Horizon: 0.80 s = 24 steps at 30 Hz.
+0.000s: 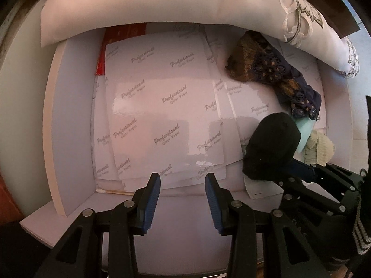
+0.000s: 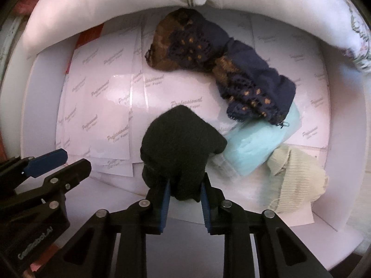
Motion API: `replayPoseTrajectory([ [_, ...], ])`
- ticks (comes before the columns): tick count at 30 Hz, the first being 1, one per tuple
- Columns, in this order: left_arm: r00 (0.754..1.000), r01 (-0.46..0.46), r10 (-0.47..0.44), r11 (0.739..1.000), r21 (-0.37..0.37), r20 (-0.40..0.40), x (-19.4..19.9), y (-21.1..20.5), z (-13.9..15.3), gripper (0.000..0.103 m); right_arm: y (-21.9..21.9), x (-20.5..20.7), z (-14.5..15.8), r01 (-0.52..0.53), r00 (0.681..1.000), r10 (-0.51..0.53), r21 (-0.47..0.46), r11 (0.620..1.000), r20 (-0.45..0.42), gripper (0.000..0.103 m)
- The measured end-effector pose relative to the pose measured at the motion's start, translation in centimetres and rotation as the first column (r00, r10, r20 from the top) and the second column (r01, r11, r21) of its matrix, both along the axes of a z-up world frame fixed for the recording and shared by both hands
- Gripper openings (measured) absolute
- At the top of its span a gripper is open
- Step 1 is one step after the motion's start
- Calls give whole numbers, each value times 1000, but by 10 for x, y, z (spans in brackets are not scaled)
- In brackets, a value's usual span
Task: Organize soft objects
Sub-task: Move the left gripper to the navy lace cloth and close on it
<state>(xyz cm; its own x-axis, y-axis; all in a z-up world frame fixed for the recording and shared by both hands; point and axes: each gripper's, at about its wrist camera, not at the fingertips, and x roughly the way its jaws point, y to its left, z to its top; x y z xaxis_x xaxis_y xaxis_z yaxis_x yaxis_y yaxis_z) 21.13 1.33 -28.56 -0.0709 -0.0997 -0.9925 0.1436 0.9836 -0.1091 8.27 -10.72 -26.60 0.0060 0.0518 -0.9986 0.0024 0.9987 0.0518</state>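
A black knitted cloth [image 2: 180,143] hangs bunched above the white tray, and my right gripper [image 2: 185,185] is shut on its lower end, both blue pads pressing into the fabric. The left wrist view shows the same black cloth [image 1: 271,146] at the right, with the right gripper [image 1: 299,173] behind it. My left gripper [image 1: 183,180] stands open with nothing between its fingers, over the tray's near edge. A navy and brown lace cloth [image 2: 208,53] lies at the back. A pale blue folded cloth [image 2: 255,143] and a cream ribbed knit [image 2: 299,176] lie at the right.
The white tray [image 1: 69,127] is lined with glossy printed paper sheets [image 1: 167,97]. A large white pillow [image 1: 162,2] with an embroidered edge lies across the tray's far side. Something red [image 1: 102,55] shows under the sheets at the back left.
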Motion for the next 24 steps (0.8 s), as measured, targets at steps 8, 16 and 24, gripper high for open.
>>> replayPoseTrajectory([
  [8,1000,28,-28,1000,8,1,0,-7,-4,40,-4,-1,5,-6,1000,6,-33,999,-4,22],
  [16,999,35,-35,999,11,3,2,-11,-7,40,-9,-5,20,-14,1000,16,-60,998,26,18],
  [24,998,52,-50,997,-53,36,9,-26,-1,40,-33,-6,48,46,998,-42,-83,996,52,18],
])
